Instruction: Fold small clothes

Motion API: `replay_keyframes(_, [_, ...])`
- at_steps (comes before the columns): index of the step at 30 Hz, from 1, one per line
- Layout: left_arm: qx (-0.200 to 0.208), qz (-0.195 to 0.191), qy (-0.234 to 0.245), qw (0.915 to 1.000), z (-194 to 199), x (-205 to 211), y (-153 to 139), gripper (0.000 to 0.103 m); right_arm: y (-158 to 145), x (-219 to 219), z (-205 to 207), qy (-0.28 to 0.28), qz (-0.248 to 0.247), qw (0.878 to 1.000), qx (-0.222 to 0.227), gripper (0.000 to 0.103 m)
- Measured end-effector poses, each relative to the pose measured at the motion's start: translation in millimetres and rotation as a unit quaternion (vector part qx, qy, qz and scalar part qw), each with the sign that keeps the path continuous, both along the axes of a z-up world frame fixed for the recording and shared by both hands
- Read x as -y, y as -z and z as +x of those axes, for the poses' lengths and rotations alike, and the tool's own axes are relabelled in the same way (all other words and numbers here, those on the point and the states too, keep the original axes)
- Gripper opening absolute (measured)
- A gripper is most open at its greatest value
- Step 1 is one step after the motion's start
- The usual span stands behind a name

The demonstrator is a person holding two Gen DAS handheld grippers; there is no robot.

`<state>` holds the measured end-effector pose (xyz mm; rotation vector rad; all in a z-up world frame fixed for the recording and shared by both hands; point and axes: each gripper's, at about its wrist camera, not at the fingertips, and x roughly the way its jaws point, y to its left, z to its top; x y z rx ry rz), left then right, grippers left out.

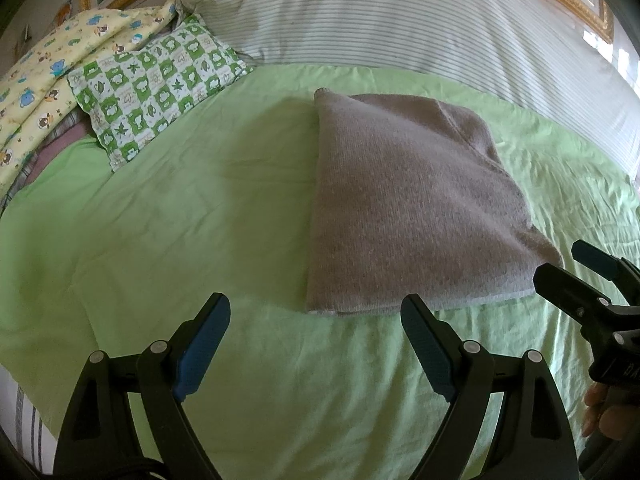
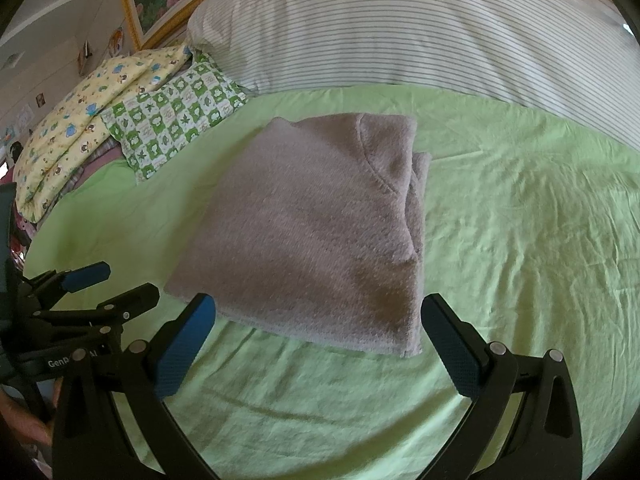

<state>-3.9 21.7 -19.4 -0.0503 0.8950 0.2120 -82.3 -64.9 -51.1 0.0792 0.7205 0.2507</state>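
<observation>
A grey knitted garment (image 1: 404, 204) lies folded into a flat block on the green bed sheet (image 1: 180, 208); in the right wrist view the garment (image 2: 316, 232) shows a collar curve near its far right corner. My left gripper (image 1: 316, 312) is open, just short of the garment's near left corner, with nothing between its fingers. My right gripper (image 2: 316, 312) is open, with the garment's near edge between its fingertips but untouched. Each gripper shows in the other's view: the right gripper (image 1: 560, 264) at the right edge, the left gripper (image 2: 128, 284) at the left.
A striped white quilt (image 1: 400, 12) runs along the far side of the bed. A green checked pillow (image 1: 156, 80) and a yellow cartoon-print blanket (image 1: 60, 68) lie at the far left. A hand (image 1: 604, 412) holds the right gripper's handle. Open sheet lies left and right of the garment.
</observation>
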Motion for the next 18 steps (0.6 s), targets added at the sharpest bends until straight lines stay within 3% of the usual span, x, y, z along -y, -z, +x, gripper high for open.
replay_keyframes(18, [0.003,0.019,0.005,0.9998,11.4,2.6,-7.0,0.088,-3.6,10.4,9.5,0.008,0.01,1.0,0.001,0.102])
